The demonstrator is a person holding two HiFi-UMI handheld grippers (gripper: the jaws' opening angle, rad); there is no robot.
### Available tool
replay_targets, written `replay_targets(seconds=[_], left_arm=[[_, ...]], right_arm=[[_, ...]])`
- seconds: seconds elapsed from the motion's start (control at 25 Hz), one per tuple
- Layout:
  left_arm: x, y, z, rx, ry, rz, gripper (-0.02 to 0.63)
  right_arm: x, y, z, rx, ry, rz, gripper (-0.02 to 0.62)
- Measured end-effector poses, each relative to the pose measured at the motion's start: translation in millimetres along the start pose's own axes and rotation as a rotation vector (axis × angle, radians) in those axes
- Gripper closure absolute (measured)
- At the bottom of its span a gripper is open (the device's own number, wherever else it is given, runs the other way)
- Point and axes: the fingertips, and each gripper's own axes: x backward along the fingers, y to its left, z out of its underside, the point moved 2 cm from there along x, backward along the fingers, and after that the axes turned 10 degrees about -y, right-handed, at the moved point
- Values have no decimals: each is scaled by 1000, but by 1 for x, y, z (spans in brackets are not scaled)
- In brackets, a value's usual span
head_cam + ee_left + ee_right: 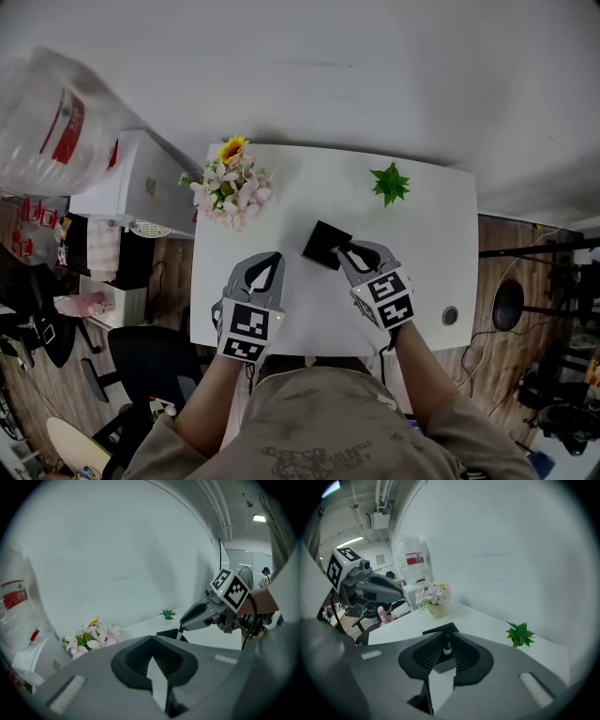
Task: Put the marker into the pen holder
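A black square pen holder [323, 244] stands in the middle of the white table [422, 244]. My right gripper [345, 251] is at its near right edge, shut on a marker [447, 645] with a white body and black cap. The marker stands upright between the jaws, just above the pen holder [439, 629]. In the left gripper view the marker [179, 633] hangs from the right gripper [199, 615] with its lower end at the holder's [168, 633] rim. My left gripper [276, 255] hovers left of the holder, shut and holding nothing.
A vase of pink and yellow flowers [232, 187] stands at the table's far left and a small green plant [390, 183] at the far right. A cable hole [450, 316] sits near the right front corner. A white cabinet [131, 178] and water jug [52, 122] stand left of the table.
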Motion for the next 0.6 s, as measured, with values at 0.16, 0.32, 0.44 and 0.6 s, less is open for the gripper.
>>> replay_targets(seconds=[0.16, 0.32, 0.44, 0.6], left_arm=[[-1, -3, 8, 9, 12, 14, 604], [0, -7, 12, 16, 26, 24, 604], [2, -4, 13, 12, 34, 18, 604], [8, 3, 12, 16, 31, -7, 604]], right_arm=[[-10, 0, 12, 8, 41, 11, 500], [-15, 2, 22, 4, 84, 14, 499], [-18, 0, 25, 0, 89, 31, 499], [-12, -1, 15, 15, 68, 49, 491]])
